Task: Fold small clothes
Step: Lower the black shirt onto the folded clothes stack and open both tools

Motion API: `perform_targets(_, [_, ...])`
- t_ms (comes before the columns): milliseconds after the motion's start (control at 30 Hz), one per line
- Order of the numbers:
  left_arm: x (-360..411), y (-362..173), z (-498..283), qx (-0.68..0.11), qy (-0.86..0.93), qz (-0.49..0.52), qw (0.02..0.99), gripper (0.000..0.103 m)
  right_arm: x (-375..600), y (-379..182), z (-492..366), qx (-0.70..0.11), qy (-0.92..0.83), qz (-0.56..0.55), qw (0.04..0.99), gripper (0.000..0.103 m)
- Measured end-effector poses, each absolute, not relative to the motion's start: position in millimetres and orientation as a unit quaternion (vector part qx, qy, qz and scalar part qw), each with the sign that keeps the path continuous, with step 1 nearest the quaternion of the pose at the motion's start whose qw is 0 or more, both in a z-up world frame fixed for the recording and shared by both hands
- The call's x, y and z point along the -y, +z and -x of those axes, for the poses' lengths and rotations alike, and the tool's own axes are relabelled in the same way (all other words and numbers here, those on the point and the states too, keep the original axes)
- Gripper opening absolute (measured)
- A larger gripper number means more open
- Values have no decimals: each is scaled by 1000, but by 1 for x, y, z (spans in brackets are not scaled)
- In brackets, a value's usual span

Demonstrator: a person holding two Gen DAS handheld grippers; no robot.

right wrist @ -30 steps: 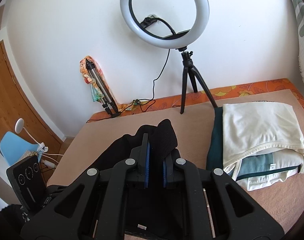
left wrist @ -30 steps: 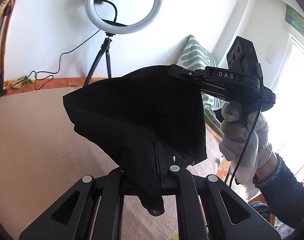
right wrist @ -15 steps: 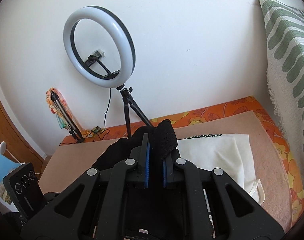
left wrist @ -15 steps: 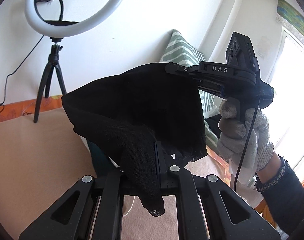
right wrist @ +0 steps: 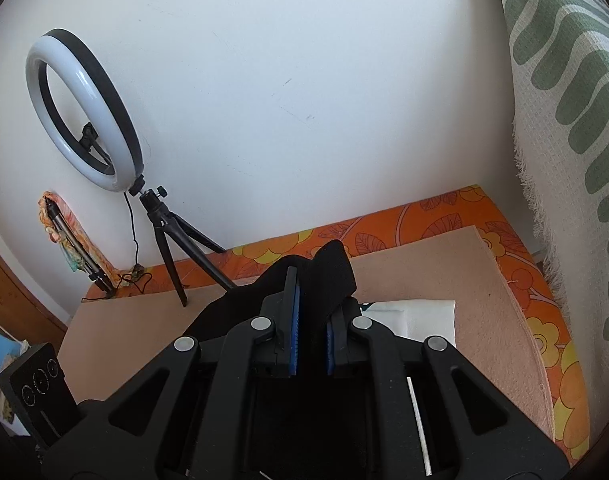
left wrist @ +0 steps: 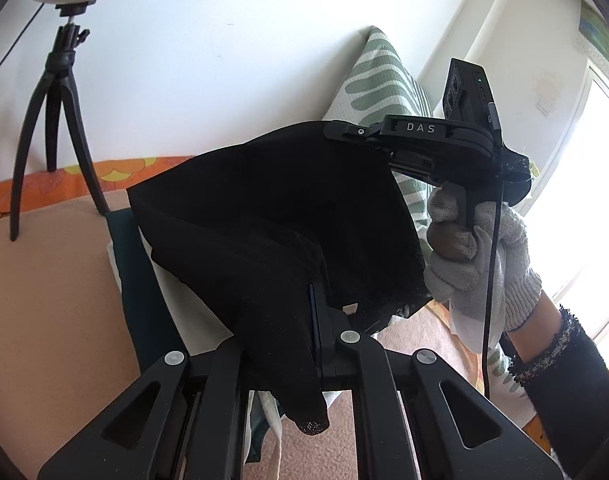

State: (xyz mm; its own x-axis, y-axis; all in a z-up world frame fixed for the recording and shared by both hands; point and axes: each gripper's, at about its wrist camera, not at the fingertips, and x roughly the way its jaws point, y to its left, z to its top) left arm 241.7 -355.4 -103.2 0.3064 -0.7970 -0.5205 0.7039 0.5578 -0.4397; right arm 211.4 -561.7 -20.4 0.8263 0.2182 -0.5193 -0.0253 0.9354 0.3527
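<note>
A black garment (left wrist: 272, 216) hangs folded in the air, held between both grippers above the bed. My left gripper (left wrist: 316, 312) is shut on its near corner, and a flap of the cloth droops over the left finger. In the left wrist view my right gripper (left wrist: 344, 132), held by a gloved hand (left wrist: 472, 264), is shut on the far upper corner. The right wrist view shows my right gripper (right wrist: 310, 320) with blue pads (right wrist: 293, 332) clamped on a black fold (right wrist: 328, 272). A stack of folded clothes (left wrist: 144, 280), white and dark green, lies below the garment.
A ring light on a tripod (right wrist: 84, 120) stands at the back left on the pink blanket (right wrist: 484, 320). A green-patterned pillow (right wrist: 564, 100) leans against the wall on the right. An orange flowered sheet (right wrist: 424, 216) shows at the bed's edges. White folded cloth (right wrist: 420, 312) lies under the right gripper.
Both grippers have carried the black garment to the right, over the stack of folded clothes. The ring light has slid left in both views, and the pillow has come closer.
</note>
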Motion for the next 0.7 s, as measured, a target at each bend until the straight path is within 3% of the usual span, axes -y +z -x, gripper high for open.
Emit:
perform_targets(167, [346,-119,-241,-390,-447,57,803,13,566,-46,-232,-327,72,-152,930,11])
perform_targets(200, [343,-123,-242,-401,-442,59,800,15,566,-51,-235,-337,55,-140,929,16])
perform_targets(300, [334,-130,-240,-432,-423,64,794,27,569,-62,-240,-363,-3,-108,926,47])
perform_targets(333, [330,-131,-238,-436,-421,64,792,28,571,-64,-238,-363,-15,-103,926,51])
perform_targets(433, [316,-127,-230,-435,-411,59,799,29,578,-64,-227,-357,-38,-104,928,62])
perform_targets(600, [299,-111,-216,-425,-393,43,814,32,580,-51,-201,-342,-68,-97,932,72])
perform_targets(700, [292,-97,-198,-411,-388,29,824,46,574,-38,-185,-334,-71,-99,935,73])
